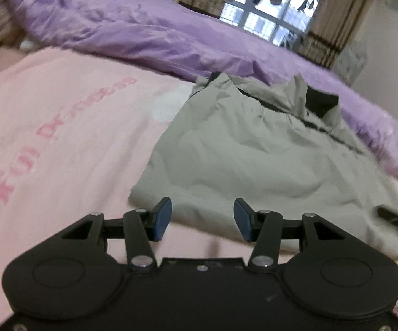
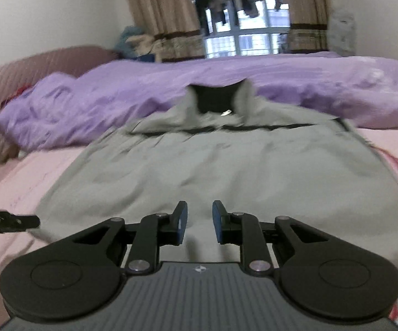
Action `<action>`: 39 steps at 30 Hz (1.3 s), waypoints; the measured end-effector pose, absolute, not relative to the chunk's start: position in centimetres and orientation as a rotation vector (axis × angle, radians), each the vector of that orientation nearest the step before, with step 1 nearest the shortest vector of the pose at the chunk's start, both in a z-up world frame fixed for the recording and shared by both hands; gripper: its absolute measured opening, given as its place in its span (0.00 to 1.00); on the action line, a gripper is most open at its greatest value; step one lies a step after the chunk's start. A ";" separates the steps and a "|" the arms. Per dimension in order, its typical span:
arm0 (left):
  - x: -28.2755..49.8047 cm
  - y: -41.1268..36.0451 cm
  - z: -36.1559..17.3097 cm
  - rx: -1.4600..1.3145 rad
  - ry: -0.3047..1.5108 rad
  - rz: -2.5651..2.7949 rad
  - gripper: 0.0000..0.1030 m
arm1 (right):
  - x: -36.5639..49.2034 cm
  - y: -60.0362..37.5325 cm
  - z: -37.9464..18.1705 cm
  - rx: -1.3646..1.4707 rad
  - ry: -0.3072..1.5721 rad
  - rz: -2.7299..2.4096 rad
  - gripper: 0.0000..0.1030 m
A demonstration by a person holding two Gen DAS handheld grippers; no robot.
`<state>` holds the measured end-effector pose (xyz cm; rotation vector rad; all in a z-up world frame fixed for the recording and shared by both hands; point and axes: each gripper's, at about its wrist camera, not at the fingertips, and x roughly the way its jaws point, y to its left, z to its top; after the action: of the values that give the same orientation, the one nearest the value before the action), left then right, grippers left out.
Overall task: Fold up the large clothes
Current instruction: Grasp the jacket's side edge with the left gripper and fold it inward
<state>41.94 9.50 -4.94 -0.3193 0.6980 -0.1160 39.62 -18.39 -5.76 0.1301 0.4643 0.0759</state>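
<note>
Here, in the left wrist view, the grey jacket (image 1: 257,162) is seen spread on the pink bedsheet (image 1: 61,143), beside a purple duvet (image 1: 149,35); the left gripper (image 1: 202,219) is held at its near hem, jaws released and empty. In the right wrist view, the right gripper (image 2: 199,222) is held over the jacket (image 2: 199,165), jaws parted, nothing gripped.

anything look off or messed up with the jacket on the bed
Nothing damaged. The grey jacket lies on the pink sheet, rumpled, its collar standing up against the bunched purple duvet. Both the left gripper and right gripper are open, holding nothing.
</note>
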 end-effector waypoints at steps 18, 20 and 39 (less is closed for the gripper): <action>43.1 13.3 -10.2 -0.945 0.675 -0.161 0.53 | 42.1 -17.6 -9.1 0.184 0.568 0.026 0.20; 43.2 13.3 -10.2 -0.964 0.655 -0.157 0.53 | 42.1 -17.7 -9.1 0.192 0.566 0.028 0.20; 49.7 11.4 -8.7 -0.823 0.630 -0.094 0.45 | 42.0 -17.7 -9.1 0.186 0.559 0.047 0.21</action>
<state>49.66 11.40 -8.67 -0.8231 0.6303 -0.0940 42.03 -17.73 -9.14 0.1855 0.5588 0.0470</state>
